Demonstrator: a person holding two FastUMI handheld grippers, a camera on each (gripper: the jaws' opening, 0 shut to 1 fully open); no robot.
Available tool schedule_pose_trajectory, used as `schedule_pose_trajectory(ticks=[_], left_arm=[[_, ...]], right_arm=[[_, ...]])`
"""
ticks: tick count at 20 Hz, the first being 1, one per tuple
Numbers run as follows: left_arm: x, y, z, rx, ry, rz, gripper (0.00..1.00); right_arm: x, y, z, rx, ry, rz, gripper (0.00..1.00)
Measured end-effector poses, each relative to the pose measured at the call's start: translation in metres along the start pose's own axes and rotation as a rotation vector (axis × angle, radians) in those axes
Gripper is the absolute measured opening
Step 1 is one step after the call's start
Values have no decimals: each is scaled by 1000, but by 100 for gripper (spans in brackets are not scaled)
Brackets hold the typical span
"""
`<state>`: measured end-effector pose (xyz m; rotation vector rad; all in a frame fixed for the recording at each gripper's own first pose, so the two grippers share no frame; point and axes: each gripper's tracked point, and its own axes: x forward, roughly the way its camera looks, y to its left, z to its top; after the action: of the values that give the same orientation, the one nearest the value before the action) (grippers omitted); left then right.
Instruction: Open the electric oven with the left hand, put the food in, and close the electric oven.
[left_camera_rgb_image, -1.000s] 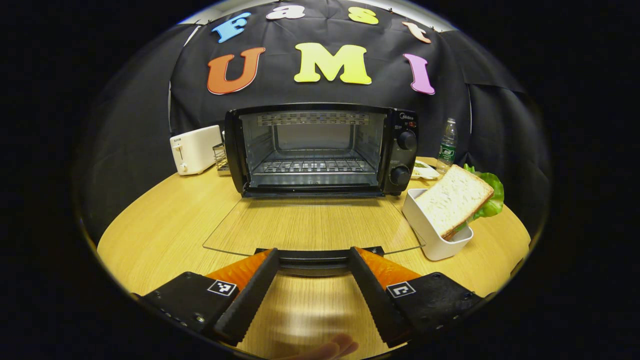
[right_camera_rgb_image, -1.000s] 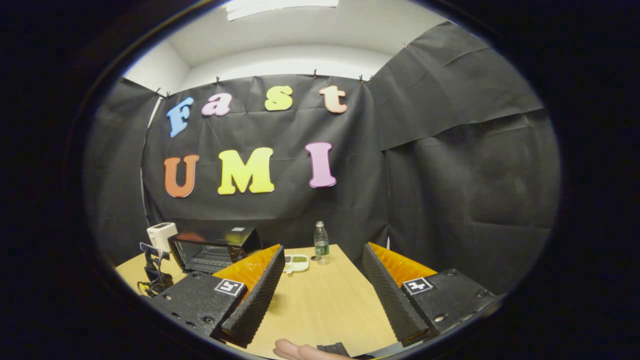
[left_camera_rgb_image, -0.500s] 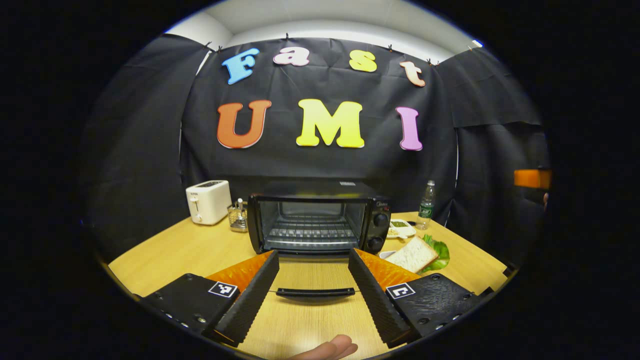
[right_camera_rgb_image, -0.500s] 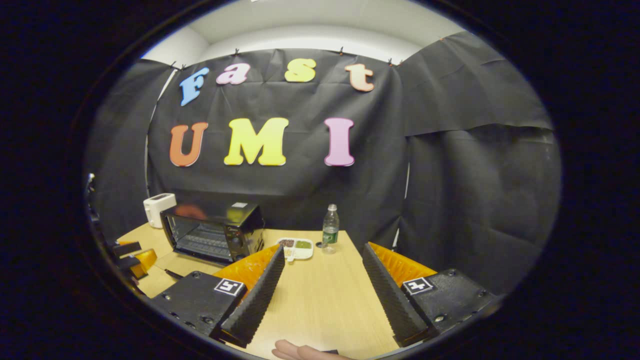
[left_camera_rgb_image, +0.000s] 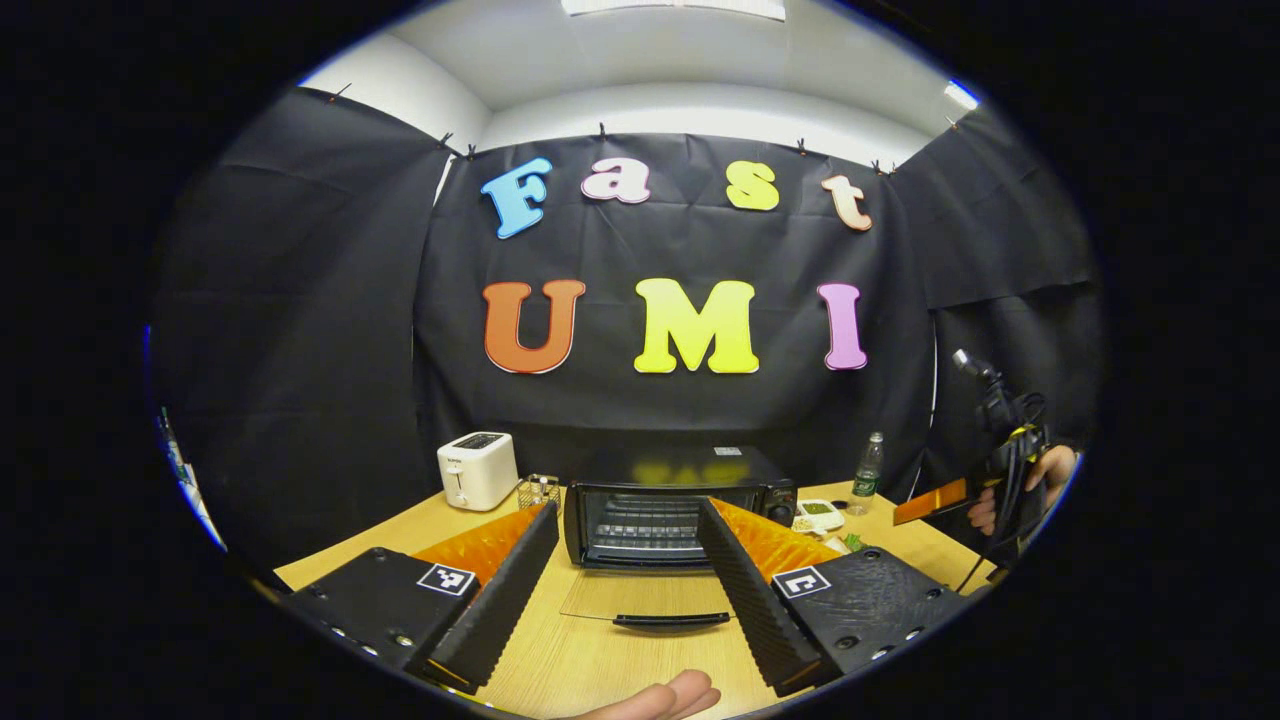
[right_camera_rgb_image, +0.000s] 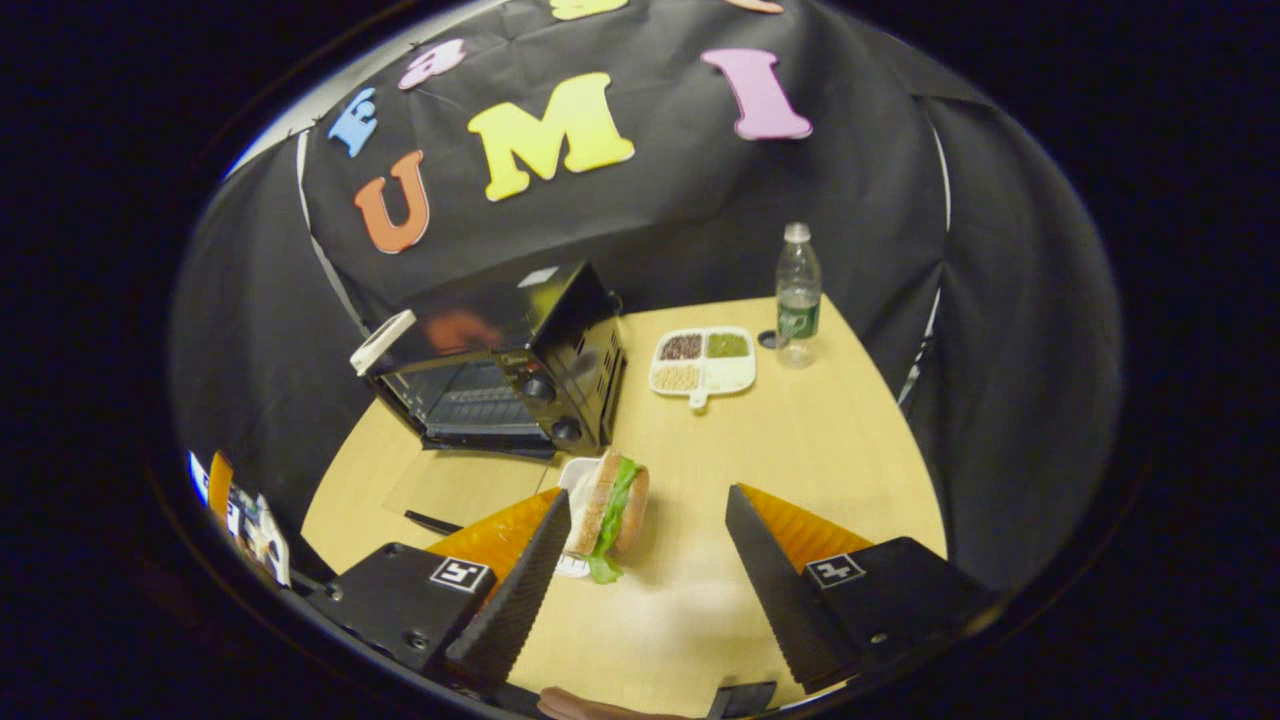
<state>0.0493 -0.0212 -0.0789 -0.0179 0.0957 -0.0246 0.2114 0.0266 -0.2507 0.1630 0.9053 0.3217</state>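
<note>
The black electric oven (left_camera_rgb_image: 660, 500) stands mid-table with its glass door (left_camera_rgb_image: 640, 597) folded down flat and the handle (left_camera_rgb_image: 670, 620) toward me. My left gripper (left_camera_rgb_image: 625, 508) hovers open in front of the door, touching nothing. In the right gripper view the oven (right_camera_rgb_image: 500, 370) is at the left with its rack showing. A sandwich (right_camera_rgb_image: 610, 510) of bread and lettuce stands on edge in a white container (right_camera_rgb_image: 575, 475) beside the oven's knobs. My right gripper (right_camera_rgb_image: 648, 495) is open above the table, the sandwich just by its left finger. In the left gripper view the right gripper's orange finger (left_camera_rgb_image: 930, 500) shows at the far right.
A white toaster (left_camera_rgb_image: 478, 470) and a small wire rack (left_camera_rgb_image: 540, 490) sit left of the oven. A water bottle (right_camera_rgb_image: 797, 295) and a divided white tray of grains (right_camera_rgb_image: 703, 360) stand at the back right. Bare wood lies under the right gripper. A hand (left_camera_rgb_image: 1050, 480) holds the right gripper.
The left gripper has drawn back and up from the door handle, leaving the door lying open. The right gripper has tipped down toward the table, bringing the sandwich into its view.
</note>
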Motion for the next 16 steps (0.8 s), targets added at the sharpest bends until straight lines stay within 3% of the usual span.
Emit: schedule_pose_trajectory(ticks=[1, 2, 10, 16], left_arm=[[-4, 3, 6, 3, -13, 7, 92], [-7, 3, 12, 11, -25, 11, 92], [-13, -15, 23, 66, -59, -13, 92], [-9, -17, 13, 86, -37, -10, 92]], right_arm=[[11, 0, -3, 22, 54, 12, 98], [19, 3, -5, 44, 103, 39, 92], [64, 29, -17, 181, 364, 224, 86], [77, 34, -20, 179, 416, 232, 80]])
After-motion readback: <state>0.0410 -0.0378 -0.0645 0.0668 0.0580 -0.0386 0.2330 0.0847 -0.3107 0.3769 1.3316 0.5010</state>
